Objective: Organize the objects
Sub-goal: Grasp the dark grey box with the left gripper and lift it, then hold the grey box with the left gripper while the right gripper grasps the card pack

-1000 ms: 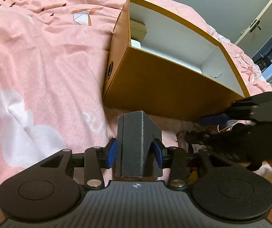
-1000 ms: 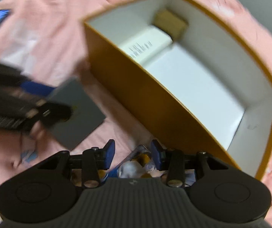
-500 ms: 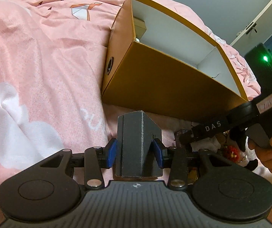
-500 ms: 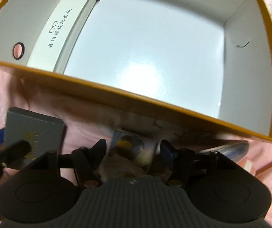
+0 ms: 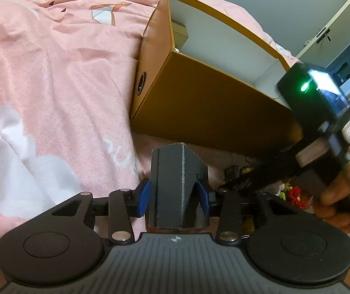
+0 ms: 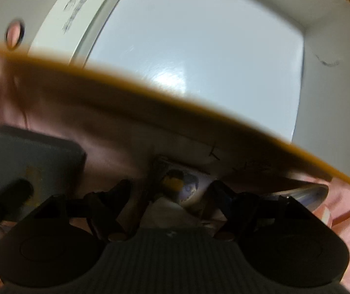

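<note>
In the left wrist view, a dark grey, wedge-shaped rigid box (image 5: pixel 178 186) was seen pinched between the blue-padded fingers of the left gripper (image 5: pixel 175 197) at lower centre. Behind it, at upper centre, an open mustard-yellow cardboard box with a white interior (image 5: pixel 206 103) was seen resting on the pink bed cover (image 5: pixel 40 78). At the right edge, the right gripper (image 5: pixel 238 183) was seen angled down, gripped by a hand (image 5: pixel 341 191).

In the right wrist view, the right gripper's fingers (image 6: pixel 123 191) were seen spread, having just been opening, with a small printed packet with a yellow patch (image 6: pixel 177 183) lying between them at lower centre, seemingly untouched. It was found on the bed cover just beside the cardboard box's near wall. A slim white carton (image 6: pixel 67 22) was seen inside at upper left.

The packet was judged light, soft and crinkly, best taken across its middle. The grey box was judged stiff and light, securely held across its flat sides.
</note>
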`<state>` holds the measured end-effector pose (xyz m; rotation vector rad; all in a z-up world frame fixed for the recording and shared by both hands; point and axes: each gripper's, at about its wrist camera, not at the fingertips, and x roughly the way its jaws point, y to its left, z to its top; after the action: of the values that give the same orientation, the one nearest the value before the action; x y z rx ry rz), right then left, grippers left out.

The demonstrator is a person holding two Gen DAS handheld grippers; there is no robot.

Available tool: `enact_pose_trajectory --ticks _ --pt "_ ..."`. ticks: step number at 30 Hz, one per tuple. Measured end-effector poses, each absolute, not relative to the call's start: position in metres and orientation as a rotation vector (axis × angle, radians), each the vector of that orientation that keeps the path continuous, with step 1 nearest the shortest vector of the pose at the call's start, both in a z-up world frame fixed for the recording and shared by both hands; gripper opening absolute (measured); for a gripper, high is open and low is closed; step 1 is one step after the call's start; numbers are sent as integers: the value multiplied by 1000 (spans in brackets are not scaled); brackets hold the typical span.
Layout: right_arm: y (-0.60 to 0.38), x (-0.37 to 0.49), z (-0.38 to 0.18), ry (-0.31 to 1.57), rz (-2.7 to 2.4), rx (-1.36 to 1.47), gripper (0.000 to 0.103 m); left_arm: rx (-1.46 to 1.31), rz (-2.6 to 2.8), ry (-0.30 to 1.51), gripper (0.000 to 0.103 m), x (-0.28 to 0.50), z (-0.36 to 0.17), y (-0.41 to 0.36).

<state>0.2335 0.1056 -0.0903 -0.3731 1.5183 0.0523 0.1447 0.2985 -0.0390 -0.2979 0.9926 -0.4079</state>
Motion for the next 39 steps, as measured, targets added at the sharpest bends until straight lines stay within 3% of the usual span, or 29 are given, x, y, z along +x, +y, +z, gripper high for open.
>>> enact_pose_trajectory --ticks 7,10,13,19,33,39 --pt "129 228 -102 1513 60 -518 77 -294 -409 997 47 145 -39 298" --pt "132 223 -100 1494 70 -534 67 -296 -412 993 47 144 -38 300" --pt "115 218 -83 1479 110 -451 47 -295 -413 991 47 144 -38 300" --pt "90 225 -60 1458 146 -328 36 -288 -415 985 46 143 -36 300" --pt "103 188 -8 1285 409 -120 27 -286 -393 982 46 140 -34 301" --pt "80 200 -32 1307 368 19 25 -296 -389 985 46 140 -34 303"
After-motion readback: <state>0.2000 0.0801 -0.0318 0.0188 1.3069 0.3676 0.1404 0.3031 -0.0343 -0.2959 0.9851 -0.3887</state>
